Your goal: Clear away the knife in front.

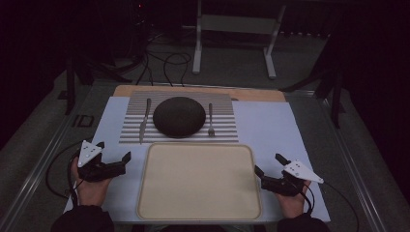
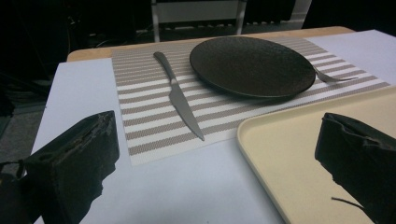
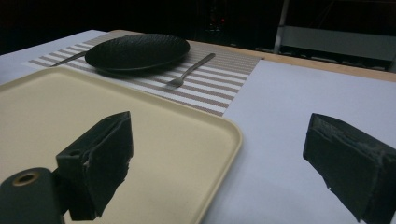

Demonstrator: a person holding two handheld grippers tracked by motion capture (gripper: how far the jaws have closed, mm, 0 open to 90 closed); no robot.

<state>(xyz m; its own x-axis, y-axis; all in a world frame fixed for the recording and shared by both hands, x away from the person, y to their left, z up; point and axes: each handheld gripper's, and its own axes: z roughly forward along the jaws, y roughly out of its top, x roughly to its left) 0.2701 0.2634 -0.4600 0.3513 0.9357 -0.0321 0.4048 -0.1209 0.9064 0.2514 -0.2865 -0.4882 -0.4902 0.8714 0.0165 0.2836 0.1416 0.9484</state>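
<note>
Both my grippers, left (image 1: 115,155) and right (image 1: 269,165), gape empty beside the cream plastic tray (image 1: 198,180); I should approach the steel knife (image 1: 144,119) squarely.

A striped placemat (image 1: 181,130) lies on white sheet (image 1: 270,125) before cables (image 1: 164,63).

The room was dim, its far side lost in near blackness, and what light there was fell on the table from above. A grey carpeted floor (image 1: 227,63) stretched beyond the table. On it stood a pale metal frame with two upright legs and a crossbar (image 1: 234,29), and loose black cables (image 1: 164,65) looped across the carpet beside it. Dark stand legs (image 1: 333,92) rose at the right, and a tiny red light (image 1: 140,6) glowed in the shadows.
</note>
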